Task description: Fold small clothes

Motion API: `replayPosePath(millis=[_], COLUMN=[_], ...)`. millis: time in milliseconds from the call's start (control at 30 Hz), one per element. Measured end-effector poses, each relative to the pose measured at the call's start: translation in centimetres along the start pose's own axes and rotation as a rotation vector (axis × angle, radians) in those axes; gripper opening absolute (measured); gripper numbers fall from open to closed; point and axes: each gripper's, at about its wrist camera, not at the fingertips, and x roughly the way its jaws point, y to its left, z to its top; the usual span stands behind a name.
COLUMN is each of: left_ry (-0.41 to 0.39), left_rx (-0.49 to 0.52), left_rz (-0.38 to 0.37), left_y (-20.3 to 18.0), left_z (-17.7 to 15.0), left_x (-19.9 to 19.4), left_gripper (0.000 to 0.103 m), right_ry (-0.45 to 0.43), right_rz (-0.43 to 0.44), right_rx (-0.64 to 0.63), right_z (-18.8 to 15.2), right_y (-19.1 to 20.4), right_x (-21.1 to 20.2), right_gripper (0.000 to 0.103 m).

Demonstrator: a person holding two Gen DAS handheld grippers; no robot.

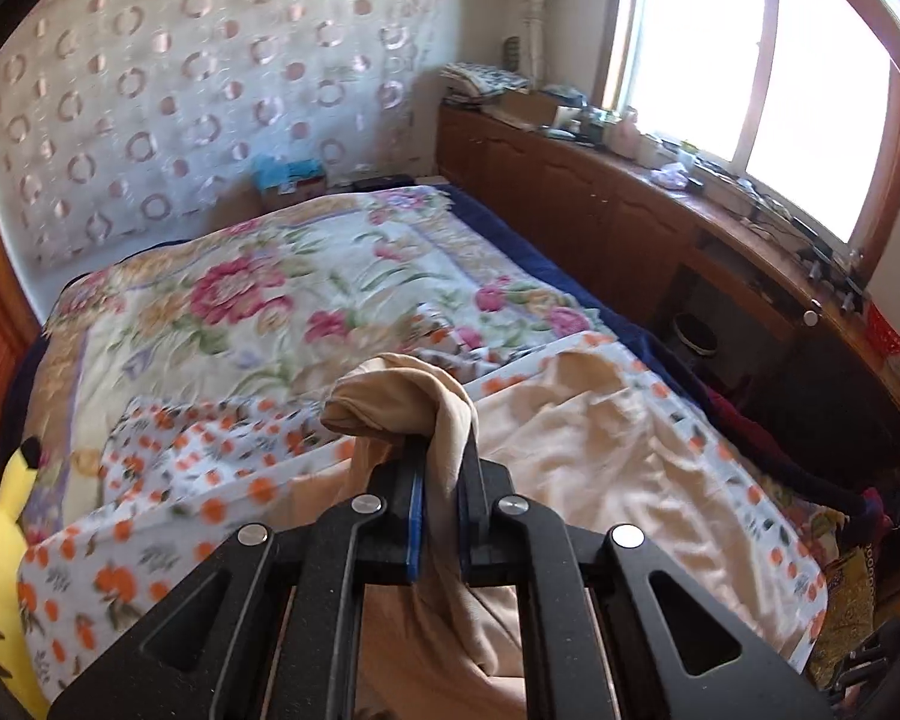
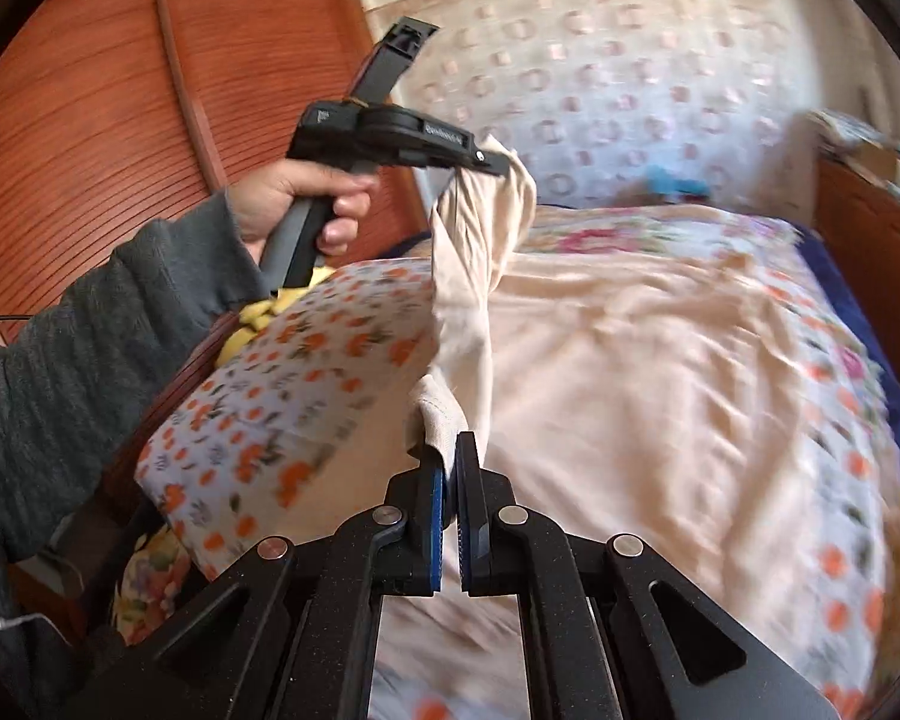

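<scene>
**Both tongs pinching the beige garment above the bed**

Left wrist view: the left tongs [image 1: 441,468] are pressing together on a bunch of the beige garment [image 1: 408,402], which is draping over and between the two fingers [image 1: 414,516] and hanging down below them. Beyond, the bed [image 1: 528,258] is carrying a flowered quilt [image 1: 258,294] toward its far end and an orange-dotted sheet [image 1: 168,468] with a peach cloth [image 1: 594,438] lying on it at the near end. A yellow plush toy [image 1: 0,516] is sitting at the bed's left edge. A wooden cabinet [image 1: 600,204] is running along the bed's right edge under a bright window [image 1: 750,60], and a patterned curtain [image 1: 210,90] is hanging past the far end.

Right wrist view: the right tongs [image 2: 450,462] are pinching a whitish hem of the same garment [image 2: 474,264], with the jaws nearly closed on it. The cloth is stretching up from there to the left tongs [image 2: 492,165], which are gripping its other end higher up, over the bed's left edge. A hand [image 2: 297,204] in a grey sleeve [image 2: 90,360] is holding the left tool's handle. The garment is hanging clear of the peach cloth [image 2: 660,360] between the two tongs. A wooden slatted door [image 2: 90,120] is standing behind the hand. The picture is blurred.
</scene>
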Motion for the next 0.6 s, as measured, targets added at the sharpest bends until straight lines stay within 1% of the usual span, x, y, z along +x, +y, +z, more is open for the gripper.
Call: replayPosePath(millis=[133,233,367,500,533,567,600], left_ry=[0.015,0.036,0.061,0.072,0.079,0.09,0.094], left_rx=[0.022,0.058,0.103,0.113,0.126,0.141,0.153], left_rz=[-0.038,-0.039,-0.038,-0.047,-0.051,-0.053,-0.058], left_y=[-5.4,-9.1,-12.9,-15.1,-15.7,-16.0,-16.2], left_z=[2.3,3.1,3.1,3.2,3.2,3.2,3.1], left_x=[3.2,5.6,8.4,9.5,9.8,9.9,9.8], left_gripper=[0.009,0.01,0.01,0.01,0.012,0.018,0.033], right_ry=[-0.015,-0.015,0.002,0.015,0.022,0.029,0.034], right_rz=[-0.073,-0.11,-0.15,-0.172,-0.176,-0.175,-0.173], right_rx=[0.062,0.097,0.128,0.139,0.145,0.155,0.171], right_z=[-2.8,-4.7,-6.2,-6.6,-6.8,-6.9,-7.1], right_y=[-2.3,-3.2,-4.2,-4.3,-4.6,-4.6,-4.8], right_x=[-4.4,-7.3,-8.7,-9.4,-10.0,-10.1,-10.2], right_gripper=[0.003,0.003,0.003,0.003,0.003,0.003,0.003])
